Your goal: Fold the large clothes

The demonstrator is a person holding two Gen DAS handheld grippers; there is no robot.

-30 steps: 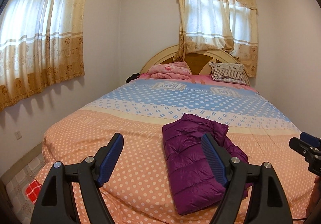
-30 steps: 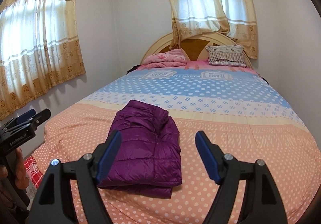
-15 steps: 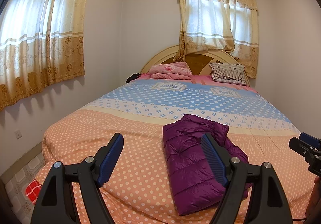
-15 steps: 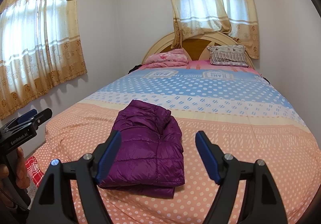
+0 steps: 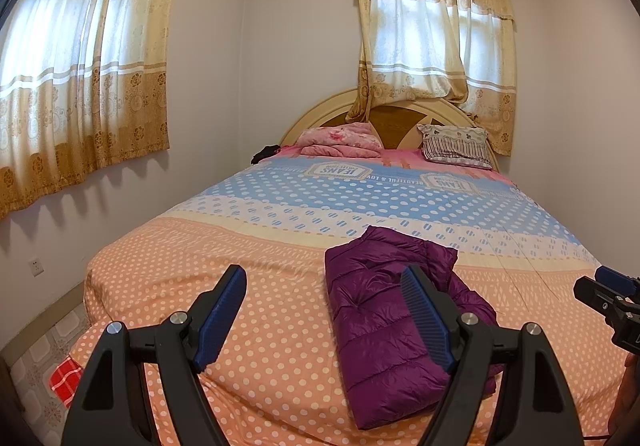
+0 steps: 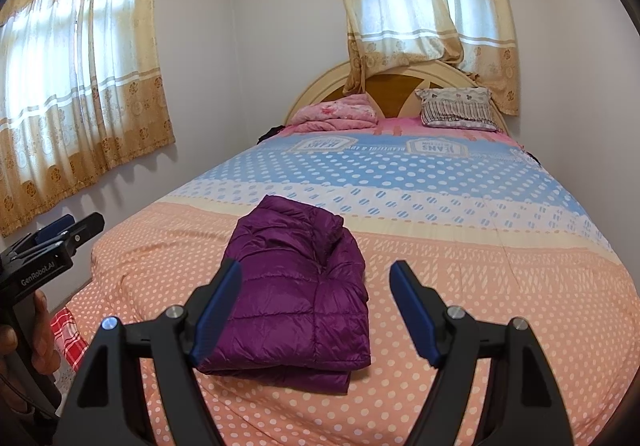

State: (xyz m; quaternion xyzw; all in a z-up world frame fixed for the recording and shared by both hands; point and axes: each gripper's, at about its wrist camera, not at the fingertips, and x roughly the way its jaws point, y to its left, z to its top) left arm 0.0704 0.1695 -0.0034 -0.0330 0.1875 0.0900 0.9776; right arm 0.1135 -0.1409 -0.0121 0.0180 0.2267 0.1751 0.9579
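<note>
A purple puffer jacket [image 5: 384, 310] lies folded in a compact stack on the near end of the bed [image 5: 280, 286]. In the right wrist view the same jacket [image 6: 296, 286] sits left of centre on the orange dotted cover. My left gripper [image 5: 324, 278] hovers open above the bed's foot, its right finger overlapping the jacket in the picture but clear of it. My right gripper [image 6: 316, 274] is also open with nothing between its blue pads, held back from the jacket. Each gripper shows at the edge of the other's view, the right gripper [image 5: 608, 298] and the left gripper [image 6: 52, 238].
A pink folded blanket [image 5: 340, 136] and a striped pillow [image 5: 456, 144] rest by the wooden headboard [image 5: 392, 118]. Curtained windows stand on the left wall and behind the bed. A red checked cloth [image 5: 64, 380] lies on the tiled floor at the bed's near left corner.
</note>
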